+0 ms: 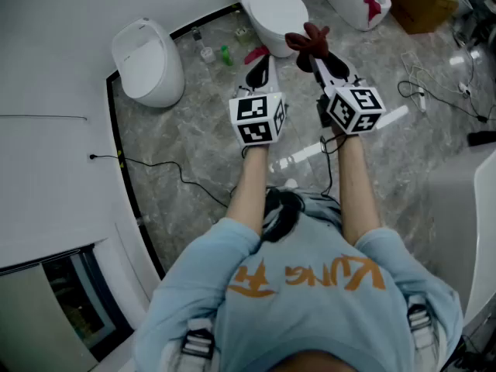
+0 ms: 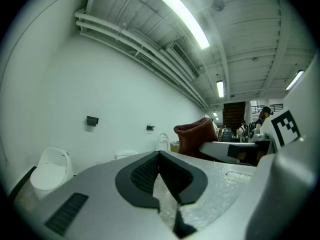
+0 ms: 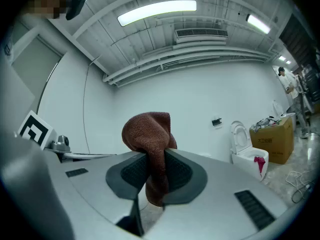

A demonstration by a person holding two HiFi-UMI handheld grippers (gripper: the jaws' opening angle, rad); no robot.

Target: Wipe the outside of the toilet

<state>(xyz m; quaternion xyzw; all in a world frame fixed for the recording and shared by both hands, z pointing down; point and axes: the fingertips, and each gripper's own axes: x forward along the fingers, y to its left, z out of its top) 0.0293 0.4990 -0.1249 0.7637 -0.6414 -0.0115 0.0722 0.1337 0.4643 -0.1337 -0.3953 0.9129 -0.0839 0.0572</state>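
Observation:
A white toilet [image 1: 273, 12] with its lid down stands straight ahead against the wall. My right gripper [image 1: 308, 53] is shut on a dark red cloth [image 1: 308, 37], held in the air just short of that toilet's front. In the right gripper view the cloth [image 3: 150, 134] bunches above the jaws and hangs down between them. My left gripper [image 1: 261, 63] is held beside it, to the left, shut with nothing between its pads [image 2: 150, 171]. The left gripper view shows the cloth [image 2: 196, 134] off to its right.
A second closed toilet [image 1: 147, 62] stands at the left, and an open one [image 3: 246, 151] with a red rag [image 3: 258, 162] in its bowl at the right. Small bottles [image 1: 206, 53] lie by the wall. A cardboard box [image 1: 422, 2], floor cables [image 1: 434, 91] and a black cord [image 1: 178, 173] are nearby.

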